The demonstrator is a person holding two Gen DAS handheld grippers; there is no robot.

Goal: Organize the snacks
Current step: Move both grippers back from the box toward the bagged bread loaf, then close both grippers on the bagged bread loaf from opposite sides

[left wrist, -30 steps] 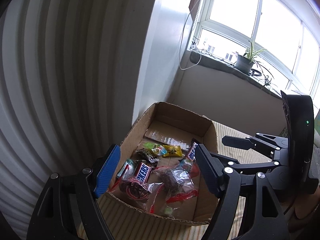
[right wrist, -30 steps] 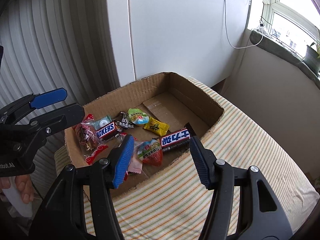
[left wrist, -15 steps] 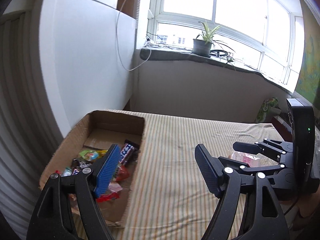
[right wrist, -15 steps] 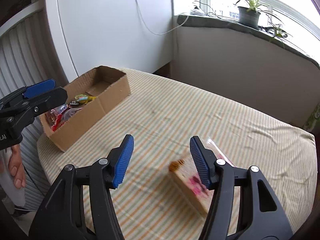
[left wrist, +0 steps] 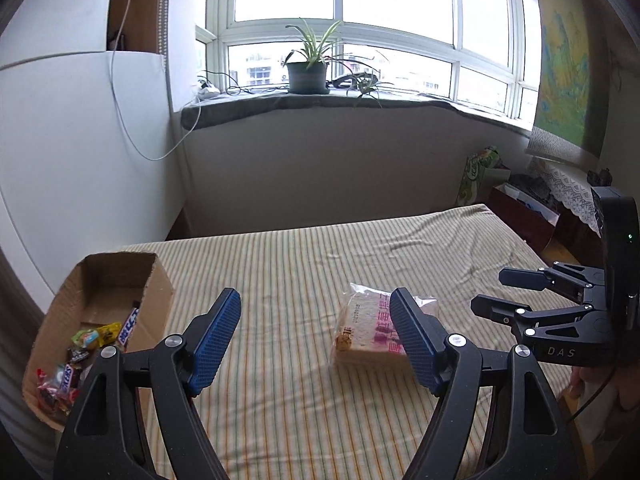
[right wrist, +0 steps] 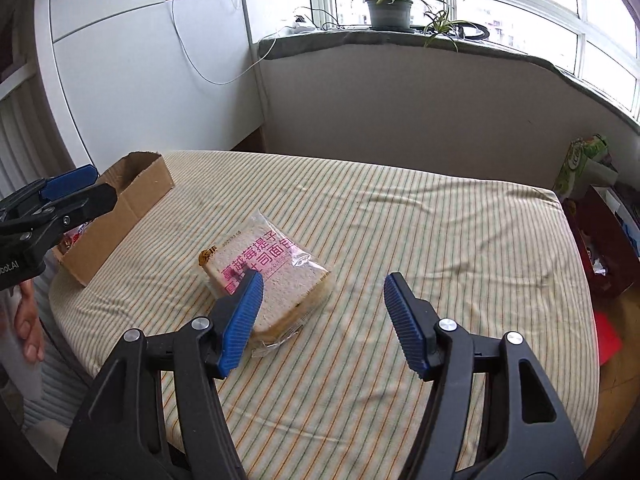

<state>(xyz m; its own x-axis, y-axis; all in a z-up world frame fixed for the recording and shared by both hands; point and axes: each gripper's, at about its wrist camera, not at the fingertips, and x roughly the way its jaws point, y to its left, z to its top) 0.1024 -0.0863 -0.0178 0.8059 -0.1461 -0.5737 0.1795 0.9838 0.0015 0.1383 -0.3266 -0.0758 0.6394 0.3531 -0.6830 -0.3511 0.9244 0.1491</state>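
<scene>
A wrapped sandwich bread packet with pink lettering lies on the striped tablecloth; it also shows in the right wrist view. A cardboard box at the table's left end holds several candies and bars; the right wrist view shows its side. My left gripper is open and empty, the packet just behind its right finger. My right gripper is open and empty, its left finger in front of the packet.
The striped table ends at a rounded edge on the right. A windowsill with a potted plant runs behind. A white cabinet stands at the left. Bags and boxes sit on the floor at the right.
Both grippers have swung right, away from the box of candies, and now face the bread packet in the middle of the table. Both stay open.
</scene>
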